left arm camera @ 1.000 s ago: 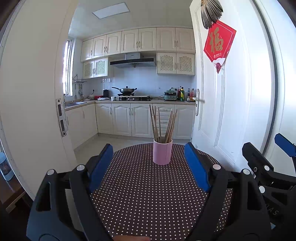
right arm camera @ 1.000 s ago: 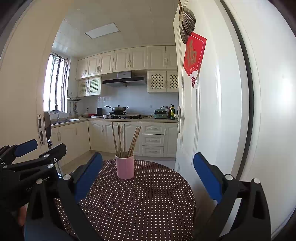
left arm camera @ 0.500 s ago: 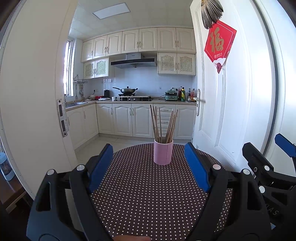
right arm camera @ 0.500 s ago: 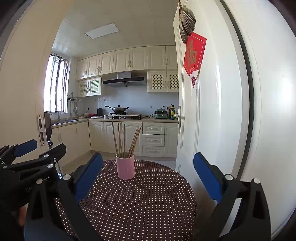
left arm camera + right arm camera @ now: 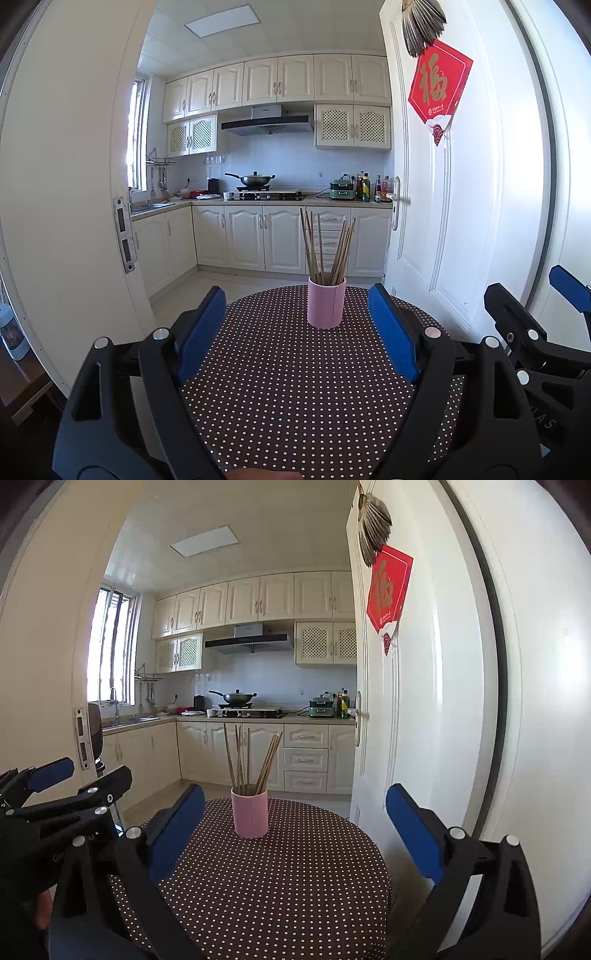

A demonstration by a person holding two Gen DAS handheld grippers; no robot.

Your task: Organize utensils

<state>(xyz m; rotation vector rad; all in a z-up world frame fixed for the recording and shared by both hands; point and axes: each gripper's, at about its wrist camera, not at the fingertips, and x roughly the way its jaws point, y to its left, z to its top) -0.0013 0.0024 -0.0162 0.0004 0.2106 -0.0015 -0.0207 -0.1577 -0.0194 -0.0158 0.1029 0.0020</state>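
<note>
Nothing has moved: your left tongs (image 5: 297, 325) and right tongs (image 5: 295, 825) hover wide open and empty, the pink cup (image 5: 327, 302) of chopsticks (image 5: 325, 247) upright on the dotted surface (image 5: 295, 387) ahead.

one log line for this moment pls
left claw: open, empty | right claw: open, empty | chopsticks: upright in pink cup | cup: on dotted table, untouched

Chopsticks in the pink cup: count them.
About 9, though overlap may hide some. All chopsticks stand in the pink cup on the dotted table: some lean left, one stands near upright, the rest fan right.
</note>
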